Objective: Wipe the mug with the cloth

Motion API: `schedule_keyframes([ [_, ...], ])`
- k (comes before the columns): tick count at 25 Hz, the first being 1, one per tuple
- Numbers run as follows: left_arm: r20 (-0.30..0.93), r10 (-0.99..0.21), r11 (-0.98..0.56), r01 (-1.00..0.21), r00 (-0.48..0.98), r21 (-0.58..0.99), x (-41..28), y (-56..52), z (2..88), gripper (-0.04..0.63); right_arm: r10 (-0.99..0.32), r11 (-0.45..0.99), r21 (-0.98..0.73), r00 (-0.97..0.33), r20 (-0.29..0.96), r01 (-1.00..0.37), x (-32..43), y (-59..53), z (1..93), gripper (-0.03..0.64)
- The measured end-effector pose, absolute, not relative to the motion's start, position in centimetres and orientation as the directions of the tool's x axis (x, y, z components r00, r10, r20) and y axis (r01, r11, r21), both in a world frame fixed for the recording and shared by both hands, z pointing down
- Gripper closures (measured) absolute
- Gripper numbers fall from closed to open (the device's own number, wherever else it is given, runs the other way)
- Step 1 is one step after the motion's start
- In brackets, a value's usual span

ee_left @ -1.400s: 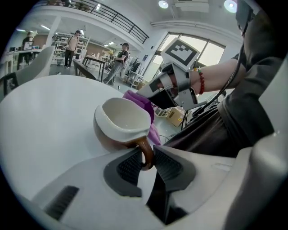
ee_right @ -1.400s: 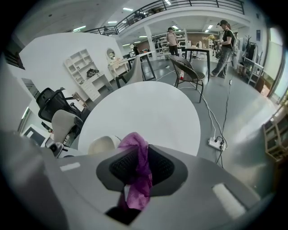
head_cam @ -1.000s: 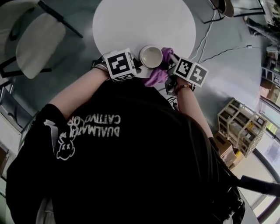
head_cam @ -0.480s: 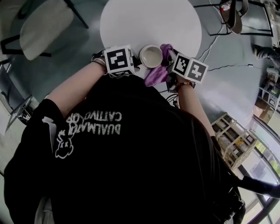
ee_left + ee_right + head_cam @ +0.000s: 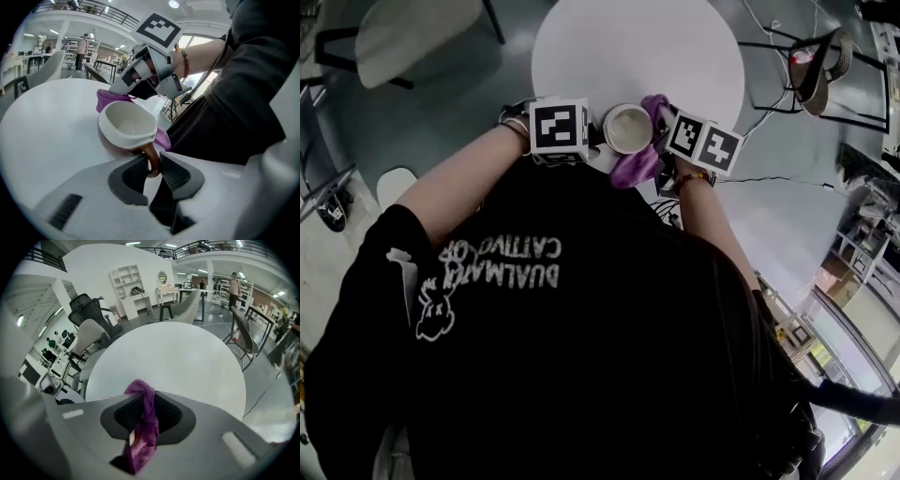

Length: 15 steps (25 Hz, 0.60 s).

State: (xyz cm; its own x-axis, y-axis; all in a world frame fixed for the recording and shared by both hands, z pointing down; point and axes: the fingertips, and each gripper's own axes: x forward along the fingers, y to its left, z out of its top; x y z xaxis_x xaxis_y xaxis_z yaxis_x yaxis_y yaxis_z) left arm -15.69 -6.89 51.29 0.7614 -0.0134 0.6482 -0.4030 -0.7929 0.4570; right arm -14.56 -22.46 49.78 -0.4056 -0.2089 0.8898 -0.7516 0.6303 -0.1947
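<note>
Wiping looks under way, not finished: the left claw (image 5: pixel 153 164) clamps the mug (image 5: pixel 127 125) by its brown handle (image 5: pixel 151 157), upper centre of the head view above the desk (image 5: pixel 675 56), while the right claw (image 5: pixel 148 404) pinches the purple cloth (image 5: pixel 140 432) pressed beside it.

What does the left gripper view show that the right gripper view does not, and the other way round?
Only the left gripper view: the mug, white inside, with its brown handle pinched between the fingers of the left gripper, and the right gripper beyond the mug.
Only the right gripper view: the right gripper's own fingers clamped on the purple cloth, plus a pale chair and white shelving past the table.
Both: the round white table and the purple cloth.
</note>
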Motion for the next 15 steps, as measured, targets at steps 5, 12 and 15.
schedule_keyframes([
  [5, 0.63, 0.001, -0.801, -0.377, 0.776, 0.466, -15.5, -6.6, 51.0, 0.517, -0.179, 0.713, -0.169, -0.41, 0.894, -0.68, -16.3, -22.2, 49.8, 0.541],
  [12, 0.626, -0.04, -0.805, -0.396, 0.779, 0.442, -15.7, -7.6, 50.7, 0.515, -0.148, 0.861, -0.099, -0.431, 0.89, -0.5, -19.4, -21.2, 48.8, 0.541],
  [15, 0.622, -0.048, -0.798, -0.404, 0.782, 0.448, -15.8, -7.7, 50.7, 0.515, -0.124, 0.909, -0.08, -0.448, 0.885, -0.409, -20.9, -20.1, 48.5, 0.541],
])
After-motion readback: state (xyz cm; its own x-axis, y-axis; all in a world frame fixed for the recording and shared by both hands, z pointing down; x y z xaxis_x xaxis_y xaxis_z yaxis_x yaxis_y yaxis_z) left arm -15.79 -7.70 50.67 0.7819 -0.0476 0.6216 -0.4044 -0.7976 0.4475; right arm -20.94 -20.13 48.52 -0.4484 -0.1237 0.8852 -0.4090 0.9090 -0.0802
